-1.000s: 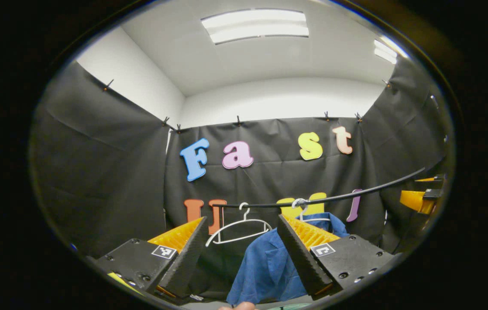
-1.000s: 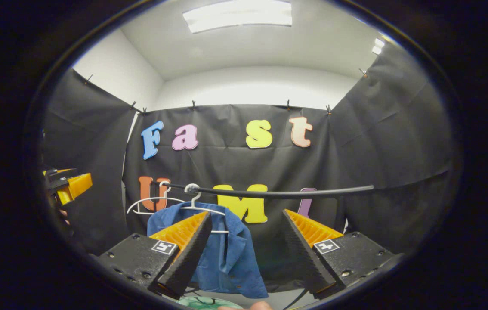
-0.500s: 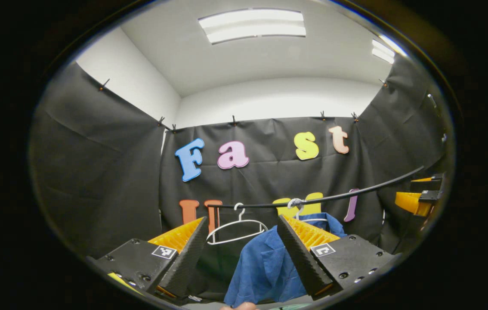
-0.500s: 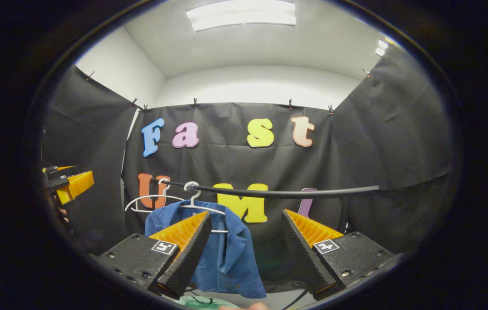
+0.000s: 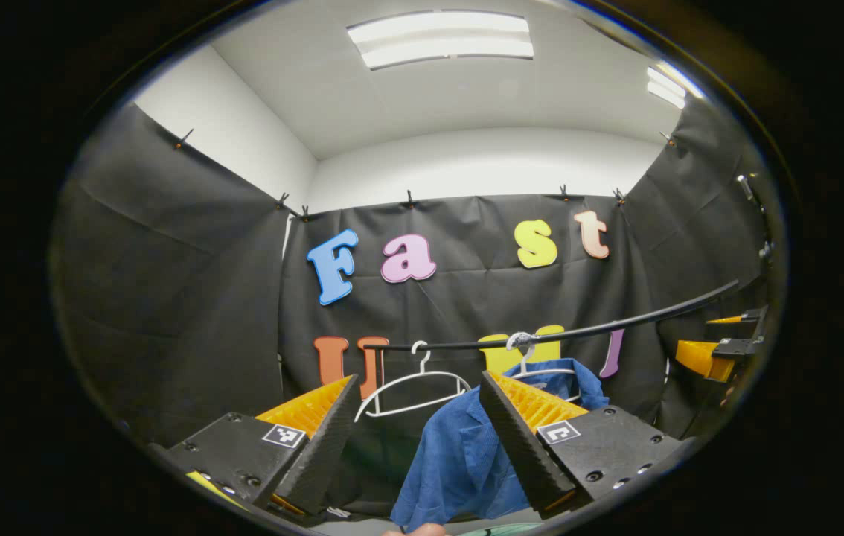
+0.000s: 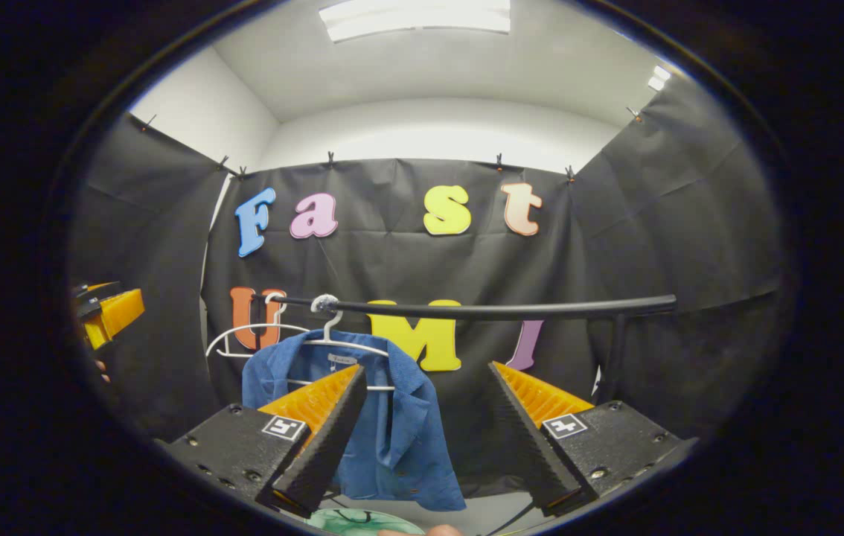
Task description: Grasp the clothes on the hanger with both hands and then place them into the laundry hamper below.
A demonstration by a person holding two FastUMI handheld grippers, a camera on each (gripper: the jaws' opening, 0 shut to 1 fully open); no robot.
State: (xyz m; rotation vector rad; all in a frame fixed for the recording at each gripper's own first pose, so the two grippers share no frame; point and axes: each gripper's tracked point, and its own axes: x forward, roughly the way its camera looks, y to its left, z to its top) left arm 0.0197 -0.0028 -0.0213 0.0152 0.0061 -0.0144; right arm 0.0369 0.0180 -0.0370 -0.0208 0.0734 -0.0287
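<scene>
Both tools are hovering open in front of a blue shirt hanging on a black rail.

The blue shirt (image 6: pixel 392 432) is hanging lengthwise down from a white hanger (image 6: pixel 333 339) hooked on the black rail (image 6: pixel 496 309), collar up, front facing the right tool (image 6: pixel 422 424); a small neck label is showing, too small to read. An empty white hanger (image 5: pixel 411 387) is hanging on the rail just beside it. The left tool (image 5: pixel 414 432) is gaping wide, gripping nothing, well short of the rail; the right tool is likewise spread and empty. A green-patterned rim (image 6: pixel 362 521) is showing below the shirt.
</scene>
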